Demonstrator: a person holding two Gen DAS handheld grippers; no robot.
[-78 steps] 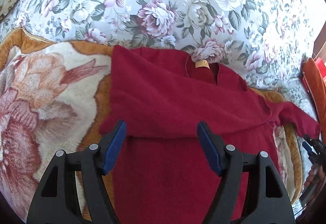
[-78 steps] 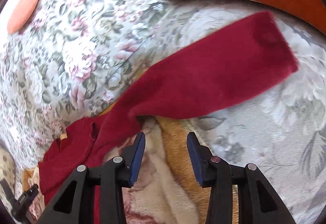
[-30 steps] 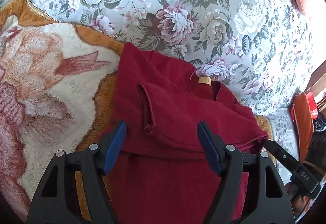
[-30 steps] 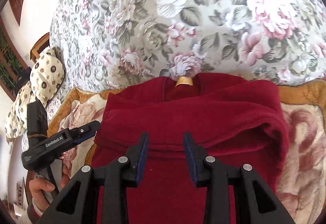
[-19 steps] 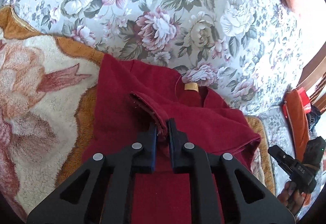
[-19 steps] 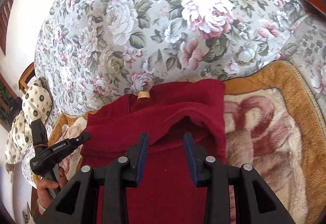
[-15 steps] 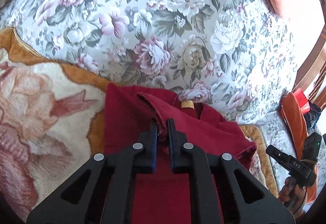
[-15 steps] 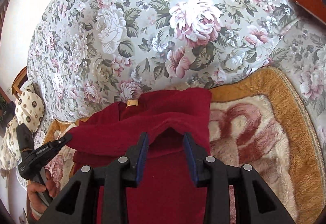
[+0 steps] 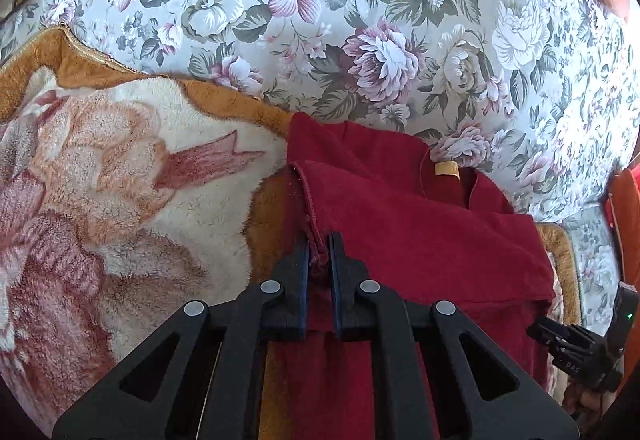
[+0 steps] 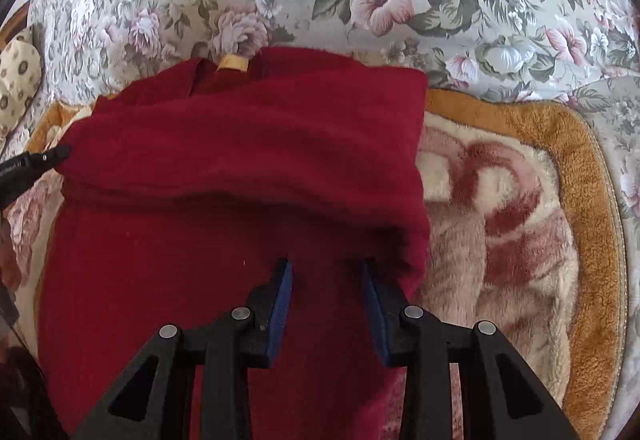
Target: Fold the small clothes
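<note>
1. The red sweater lies on the fluffy blanket, with its neck end reaching the flowery bed cover. The yellow tag at the neck shows you which end is the top.

2. Your left gripper has its fingers squeezed together on the sleeve cuff, which is laid across the chest. Hold it tight so the thick cloth does not slip out.

3. Your right gripper has its fingers apart. They hang just over the red cloth and hold nothing.

4. I think you are tidying the sleeve now. Pull the cuff gently along the chest until the sleeve lies flat and straight.

5. Keep the cuff low, close to the sweater. If you lift it high, the folded part may flop open.

6. The right side has a puffy fold near the edge. You could press it down with the right gripper so it stays put.

7. Let go of the cuff only when it rests flat on the sweater.
</note>
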